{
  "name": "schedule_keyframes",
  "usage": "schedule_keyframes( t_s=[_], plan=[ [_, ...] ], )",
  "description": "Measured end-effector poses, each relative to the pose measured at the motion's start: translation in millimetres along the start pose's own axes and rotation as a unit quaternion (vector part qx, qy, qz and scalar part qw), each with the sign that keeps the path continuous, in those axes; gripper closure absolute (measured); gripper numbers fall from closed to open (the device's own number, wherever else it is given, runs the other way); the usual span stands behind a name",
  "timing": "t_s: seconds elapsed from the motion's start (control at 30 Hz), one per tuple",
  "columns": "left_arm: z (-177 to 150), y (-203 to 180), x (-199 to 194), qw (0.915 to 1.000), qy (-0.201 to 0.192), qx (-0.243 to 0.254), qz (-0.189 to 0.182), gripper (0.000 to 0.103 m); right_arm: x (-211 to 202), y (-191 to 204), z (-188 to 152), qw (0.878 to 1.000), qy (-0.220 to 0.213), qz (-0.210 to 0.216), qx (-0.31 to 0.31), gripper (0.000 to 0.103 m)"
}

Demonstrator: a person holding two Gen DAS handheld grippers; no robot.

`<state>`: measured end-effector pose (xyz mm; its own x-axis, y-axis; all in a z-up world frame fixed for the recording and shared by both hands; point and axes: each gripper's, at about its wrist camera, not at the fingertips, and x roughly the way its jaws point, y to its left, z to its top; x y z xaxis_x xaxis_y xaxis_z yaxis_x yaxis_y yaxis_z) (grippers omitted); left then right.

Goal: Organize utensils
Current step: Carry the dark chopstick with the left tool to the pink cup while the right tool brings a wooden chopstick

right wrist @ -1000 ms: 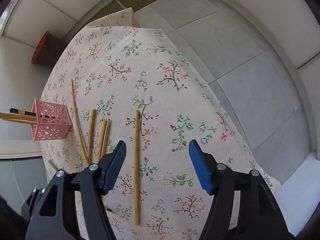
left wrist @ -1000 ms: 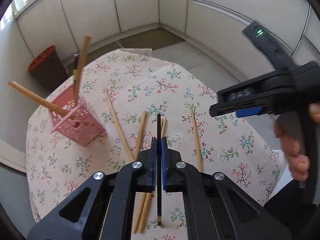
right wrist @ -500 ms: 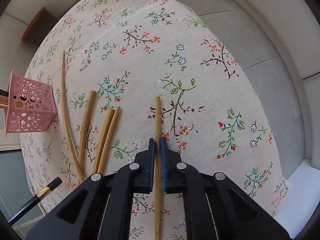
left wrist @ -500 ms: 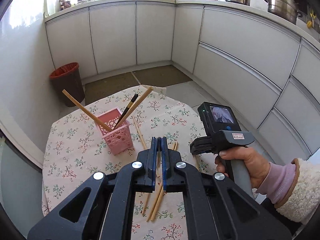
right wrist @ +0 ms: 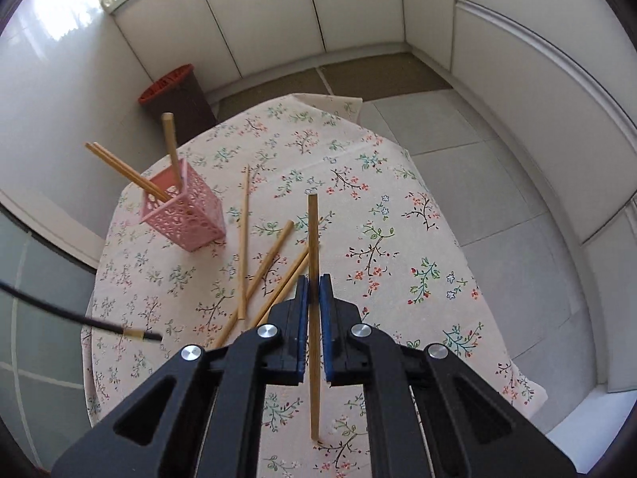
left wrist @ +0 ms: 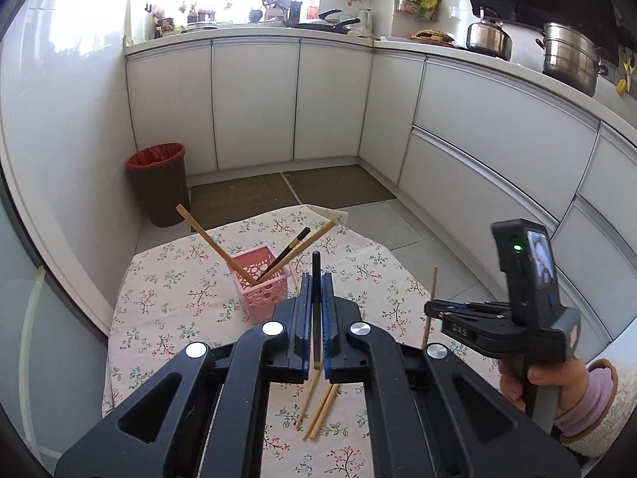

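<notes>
Far left of both grippers, the pink basket (right wrist: 183, 211) is waiting (each clamping an upright chopstick), left gripper (left wrist: 315, 310) looking nearer.

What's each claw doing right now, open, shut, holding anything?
Left claw: shut on the black chopstick.
Right claw: shut on a wooden chopstick, lifted off the table.

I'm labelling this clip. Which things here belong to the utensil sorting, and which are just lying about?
Job: pink perforated plastic basket; loose wooden chopsticks on the table; black chopstick in left tongs; wooden chopstick in right tongs.
Lying about: brown waste bin; steel pots.
</notes>
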<state>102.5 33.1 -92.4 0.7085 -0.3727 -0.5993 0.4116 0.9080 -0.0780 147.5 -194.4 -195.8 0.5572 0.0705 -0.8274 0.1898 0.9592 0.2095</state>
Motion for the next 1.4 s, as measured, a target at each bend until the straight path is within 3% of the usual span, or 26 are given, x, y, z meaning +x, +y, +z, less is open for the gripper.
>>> schedule_keyframes(
  t_s=[0.3, 0.67, 1.03, 1.27, 1.4],
  plan=[
    [16.7, 12.8, -16.7, 0.9991, -0.021, -0.033, 0.016, 0.1, -89.3, 20.0, 16.9, 0.995, -0.085, 0.039, -0.042, 0.097],
    [60.2, 23.1, -13.7, 0.9964, -0.055, -0.049, 0.042, 0.1, -148.4, 70.1, 96.4, 0.976, -0.175, 0.117, -0.057, 0.097],
    [87.6, 57.1, 47.3, 0.9919, -0.058, -0.078, 0.083, 0.099, -110.6, 111.4, 144.5, 0.962, -0.224, 0.134, -0.075, 0.097],
    [74.7, 76.0, 95.4, 0.9918, -0.027, -0.081, 0.094, 0.099, -56.8, 123.5, 148.2, 0.965, -0.206, 0.14, -0.087, 0.097],
    [70.8, 84.9, 91.8, 0.9918, -0.028, -0.088, 0.089, 0.099, -29.8, 129.6, 148.8, 0.968, -0.194, 0.136, -0.087, 0.097]
  ],
)
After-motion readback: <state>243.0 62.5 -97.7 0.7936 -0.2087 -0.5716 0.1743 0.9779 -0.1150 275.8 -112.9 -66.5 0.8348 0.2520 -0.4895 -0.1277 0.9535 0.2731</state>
